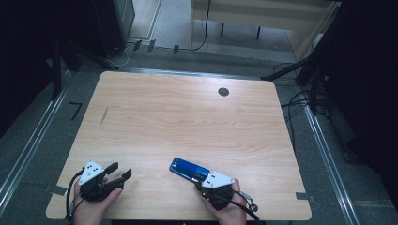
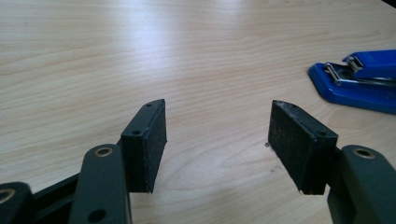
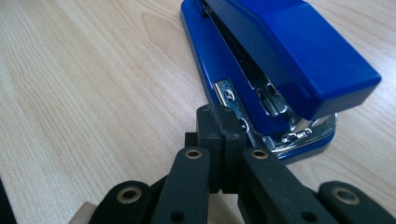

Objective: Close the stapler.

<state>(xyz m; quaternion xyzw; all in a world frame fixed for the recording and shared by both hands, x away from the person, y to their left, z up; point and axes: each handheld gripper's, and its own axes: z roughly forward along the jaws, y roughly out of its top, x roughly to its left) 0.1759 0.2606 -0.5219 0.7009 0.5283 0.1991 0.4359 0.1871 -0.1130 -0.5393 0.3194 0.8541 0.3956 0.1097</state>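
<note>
Light wooden table (image 1: pixel 187 117), grey floor (image 1: pixel 28 140) with metal rails, cables, pale wooden furniture (image 1: pixel 263 11) beyond, dark surroundings

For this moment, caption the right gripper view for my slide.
Shut right claw meets the front end of a blue stapler on the wooden table.

Both grippers are black with a white-grey three-cornered top plate carrying small dark dots. Left gripper (image 1: pixel 121 171): two flat black linkage arms per side, brass-coloured pivot bushings, rectangular black pads (image 2: pixel 299 147) with a rough grainy face (two small screw holes along each pad's top edge). Right gripper (image 3: pixel 219 135): same black links, same brass bushings, same pads. A black cable loops from the left gripper's rear; the right one trails a black cable with a small metal ring fitting. Hands are bare, no sleeves in view.
</note>
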